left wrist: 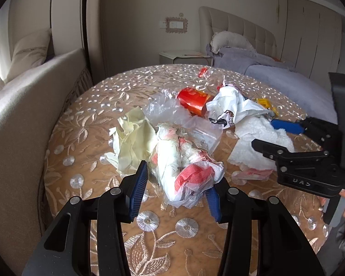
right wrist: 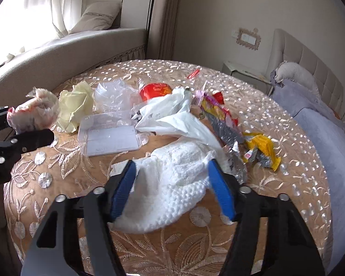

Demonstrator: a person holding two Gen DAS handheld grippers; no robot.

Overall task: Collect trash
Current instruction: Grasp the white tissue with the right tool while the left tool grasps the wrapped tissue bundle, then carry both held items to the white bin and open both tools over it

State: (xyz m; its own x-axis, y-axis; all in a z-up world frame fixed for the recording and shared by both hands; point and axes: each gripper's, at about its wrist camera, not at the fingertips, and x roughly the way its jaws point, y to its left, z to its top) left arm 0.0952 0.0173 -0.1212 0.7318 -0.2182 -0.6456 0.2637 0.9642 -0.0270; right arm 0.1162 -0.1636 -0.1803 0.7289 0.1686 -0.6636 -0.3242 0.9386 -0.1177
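Note:
On the round table [left wrist: 87,115] lies a heap of trash. My left gripper [left wrist: 181,174] is shut on a crumpled white and red plastic bag [left wrist: 186,168], its blue pads pressed to both sides. In the right wrist view the same bag [right wrist: 34,110] sits between the left gripper's [right wrist: 30,122] fingers at the far left. My right gripper [right wrist: 172,162] is shut on a white paper towel [right wrist: 172,184], bunched between its pads near the table's front. The left wrist view shows the right gripper [left wrist: 266,133] over that towel [left wrist: 253,133], with a hand behind it.
Also on the table are a red cup [right wrist: 155,90], a white plastic bag [right wrist: 168,110], pale yellow crumpled paper [right wrist: 76,105], a clear plastic box [right wrist: 110,135], and yellow [right wrist: 262,147] and silver [right wrist: 220,124] wrappers. A cushioned bench [left wrist: 23,105] borders the left, a bed [right wrist: 322,119] the right.

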